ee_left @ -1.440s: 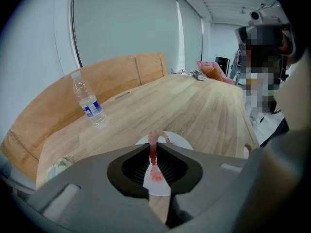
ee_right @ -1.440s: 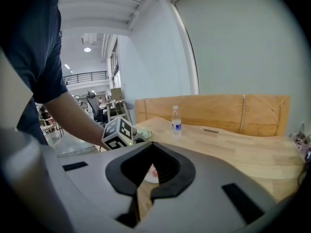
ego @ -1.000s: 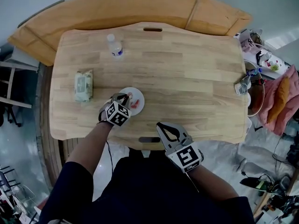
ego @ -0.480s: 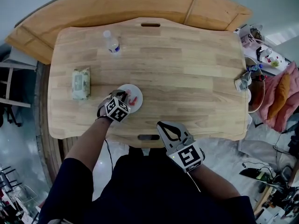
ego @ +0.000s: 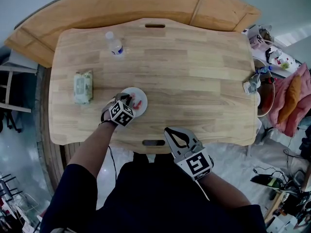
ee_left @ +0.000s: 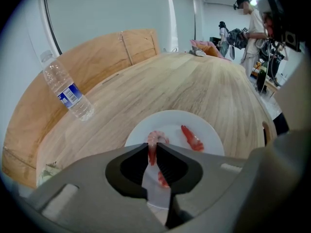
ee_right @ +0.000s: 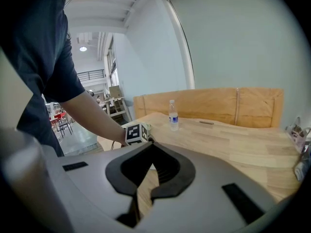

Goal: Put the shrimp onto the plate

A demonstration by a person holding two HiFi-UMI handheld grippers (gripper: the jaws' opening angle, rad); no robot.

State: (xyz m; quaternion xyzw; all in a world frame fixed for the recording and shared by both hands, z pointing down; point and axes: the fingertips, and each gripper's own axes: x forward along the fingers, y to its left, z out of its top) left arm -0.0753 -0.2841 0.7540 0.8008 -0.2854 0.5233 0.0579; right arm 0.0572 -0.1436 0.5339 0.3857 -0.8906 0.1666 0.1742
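Note:
A small white plate sits near the front left of the wooden table. My left gripper hangs over the plate's near edge, its marker cube just toward me. In the left gripper view the left gripper is shut on a curled pink shrimp, pinched between the jaw tips just above the plate. A second red shrimp lies flat on the plate to the right. My right gripper is shut and empty, held at the table's front edge; its tips meet.
A water bottle stands at the back left and shows as a bottle in the left gripper view. A pack of wipes lies left of the plate. A curved wooden bench rings the far side. Clutter crowds the right edge.
Almost nothing has moved. The head view shifted slightly, and both grippers keep their places, the left one over the plate.

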